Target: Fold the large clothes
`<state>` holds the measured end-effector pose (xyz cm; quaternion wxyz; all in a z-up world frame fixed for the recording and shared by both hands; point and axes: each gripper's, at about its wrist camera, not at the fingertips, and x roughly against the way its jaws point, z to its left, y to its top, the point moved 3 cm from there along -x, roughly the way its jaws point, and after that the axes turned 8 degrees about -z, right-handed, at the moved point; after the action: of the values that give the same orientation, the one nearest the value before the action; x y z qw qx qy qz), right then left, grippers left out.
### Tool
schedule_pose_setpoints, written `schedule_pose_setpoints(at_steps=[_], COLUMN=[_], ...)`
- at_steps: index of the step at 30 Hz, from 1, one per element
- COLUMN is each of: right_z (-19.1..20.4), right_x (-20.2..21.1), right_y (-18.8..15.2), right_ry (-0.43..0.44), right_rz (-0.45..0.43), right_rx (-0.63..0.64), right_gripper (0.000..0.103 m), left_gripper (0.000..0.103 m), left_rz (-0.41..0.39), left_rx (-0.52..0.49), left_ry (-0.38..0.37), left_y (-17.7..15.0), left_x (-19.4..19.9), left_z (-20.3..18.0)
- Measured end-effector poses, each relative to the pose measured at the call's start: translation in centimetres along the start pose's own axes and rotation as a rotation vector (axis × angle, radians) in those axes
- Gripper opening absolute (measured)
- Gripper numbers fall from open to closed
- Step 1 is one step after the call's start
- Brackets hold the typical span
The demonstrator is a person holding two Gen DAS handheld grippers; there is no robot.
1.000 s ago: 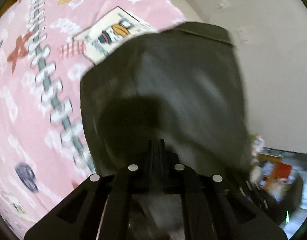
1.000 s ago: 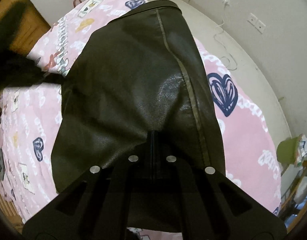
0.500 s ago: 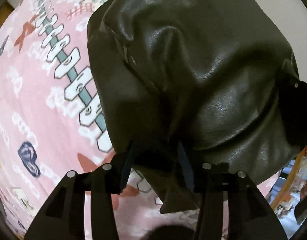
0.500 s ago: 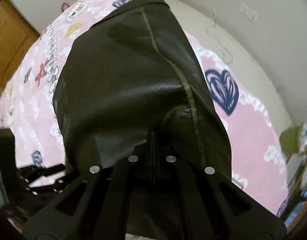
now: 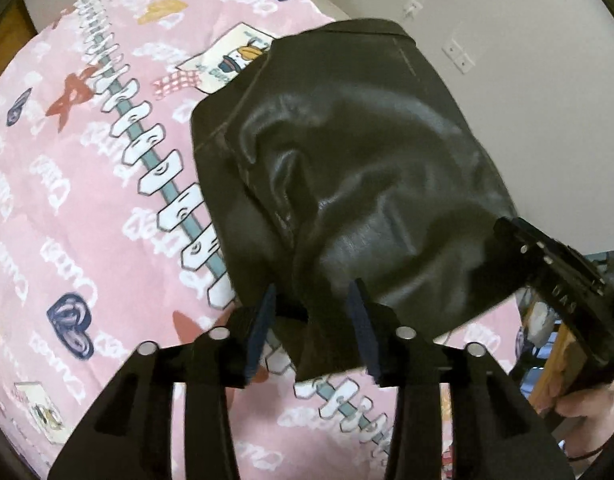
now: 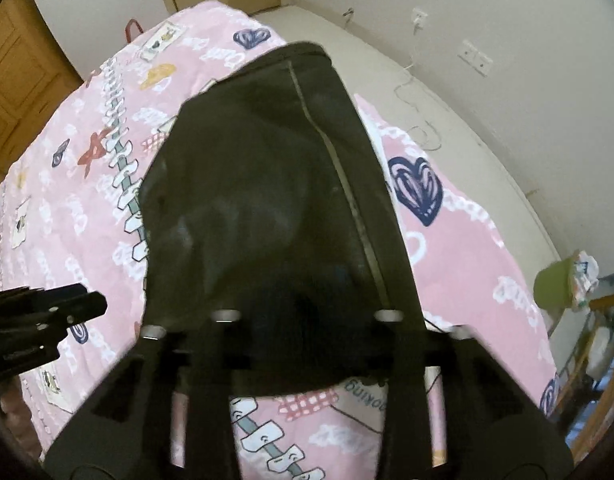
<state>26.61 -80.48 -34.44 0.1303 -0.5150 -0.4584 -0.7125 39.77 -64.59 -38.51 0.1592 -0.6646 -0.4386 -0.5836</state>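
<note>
left gripper [image 5: 311, 320]: jaws apart, released | right gripper [image 6: 307, 344]: jaws apart, blurred | leather garment [image 5: 347, 168]: folded at 12 o'clock on pink bedspread [image 5: 67, 200] for flat support

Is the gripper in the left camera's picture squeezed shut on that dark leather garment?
No: the left gripper has its jaws spread apart, with the edge of the leather garment lying loose between them.

upside-down letters "ooking" on a white printed patch [image 6: 361, 394] of the pink bedspread [image 6: 467, 256]; other lettering illegible
</note>
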Motion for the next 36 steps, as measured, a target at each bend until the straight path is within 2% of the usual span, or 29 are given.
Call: schedule_pose_setpoints(at_steps=[1,3,5,7,9,11,15,17,20,22,25,27,30,32,36], right_z=[0.0,-0.1,-0.2,-0.7,-1.2,-2.1,-3.8,-4.4,-4.9,-4.8,-4.2,-3.8,-3.7,-3.6,-3.9], right_x=[0.6,2.9,5.7,9.3,12.6,16.7,24.8,28.6,32.8,34.8,36.3,37.4,38.0,38.1,37.4], right_y=[0.0,-0.1,-0.4,-1.2,-1.8,-2.7,-4.5,-5.5,-7.0,-8.1,-8.9,-9.6,-10.1,-10.5,-10.7], right_ry=[0.009,0.019,0.051,0.071,0.083,0.115,0.106,0.113,0.132,0.159,0.182,0.183,0.133,0.092,0.129], right_rz=[-0.016,-0.067,-0.114,-0.185,-0.237,-0.293,-0.426,-0.467,-0.518,-0.517,-0.528,-0.554,-0.565,-0.555,-0.495], right_rx=[-0.004,-0.017,-0.045,-0.034,-0.014,-0.006,0.04,0.062,0.082,0.092,0.117,0.14,0.131,0.122,0.063], right_gripper=[0.059,0.06,0.061,0.072,0.091,0.093,0.095,0.096,0.097,0.097,0.097,0.097,0.097,0.097,0.097], left_gripper=[0.042,0.042,0.049,0.054,0.069,0.088,0.094,0.095,0.095,0.095,0.095,0.095,0.095,0.095,0.095], left_rz=[-0.005,-0.02,-0.051,-0.093,-0.169,-0.254,-0.356,-0.39,-0.421,-0.443,-0.514,-0.559,-0.519,-0.504,-0.482], left_rx=[-0.004,-0.01,-0.01,-0.004,-0.008,-0.021,-0.029,-0.036,-0.07,-0.106,-0.114,-0.086,-0.031,-0.016,-0.024], left_ry=[0.004,0.033,0.06,0.064,0.073,0.079,0.162,0.171,0.229,0.264,0.298,0.274,0.213,0.229,0.285], left_y=[-0.3,-1.0,-2.1,-3.0,-4.6,-6.7,-10.8,-12.6,-15.3,-16.8,-18.3,-18.8,-18.8,-18.6,-18.8], left_x=[0.7,2.4,4.9,7.7,11.7,16.0,22.8,25.2,28.0,29.2,30.7,31.4,30.9,30.5,30.4], left_z=[-0.1,-0.3,-0.9,-1.8,-3.3,-5.2,-8.4,-9.9,-12.5,-14.2,-15.6,-15.9,-15.5,-15.1,-14.7])
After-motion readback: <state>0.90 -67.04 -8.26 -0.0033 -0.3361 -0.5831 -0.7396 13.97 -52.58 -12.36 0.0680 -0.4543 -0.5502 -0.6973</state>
